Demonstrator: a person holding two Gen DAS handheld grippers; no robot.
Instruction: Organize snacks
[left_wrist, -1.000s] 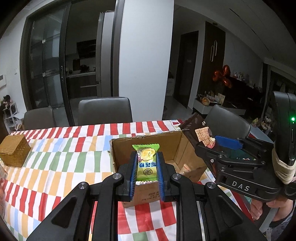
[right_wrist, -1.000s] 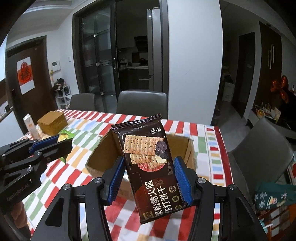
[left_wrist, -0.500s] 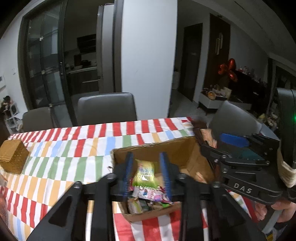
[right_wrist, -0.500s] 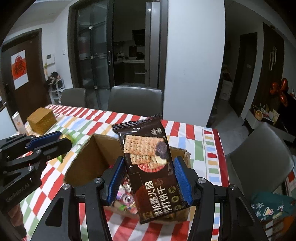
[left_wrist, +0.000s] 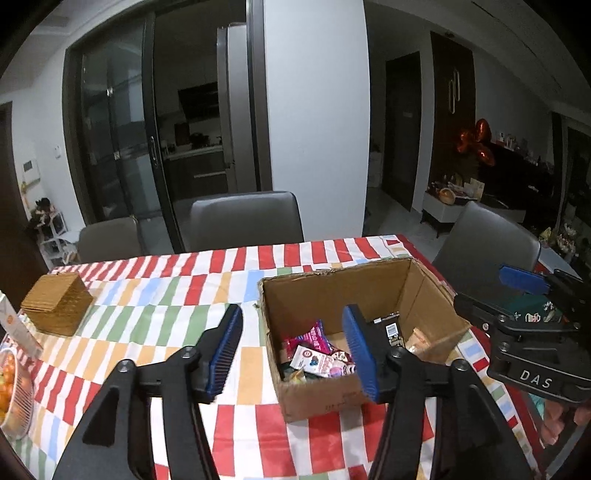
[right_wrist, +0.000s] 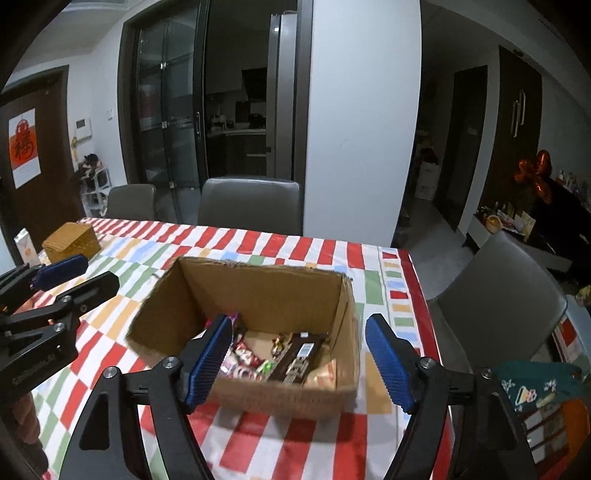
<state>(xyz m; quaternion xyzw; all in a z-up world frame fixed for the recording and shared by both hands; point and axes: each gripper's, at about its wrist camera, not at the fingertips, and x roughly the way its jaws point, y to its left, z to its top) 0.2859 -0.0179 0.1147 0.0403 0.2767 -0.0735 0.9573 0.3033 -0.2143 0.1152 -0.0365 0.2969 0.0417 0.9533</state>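
Inside the open brown cardboard box (right_wrist: 258, 306) the dark brown cracker packet (right_wrist: 295, 360) now lies among bright wrappers; a second ago the right gripper (right_wrist: 299, 360) held it above. Its jaws have just been opening and stand wide, empty. Over the box's left wall, the left gripper (left_wrist: 291, 350) has likewise spread and lost its small green sweet packet, presumably dropped in. Both deliveries look done.

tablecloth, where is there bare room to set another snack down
Free: the striped cloth between the wicker box and the cardboard box, and the strip behind them toward the chairs. Crowded: inside the cardboard box and the left edge by the fruit bowl.
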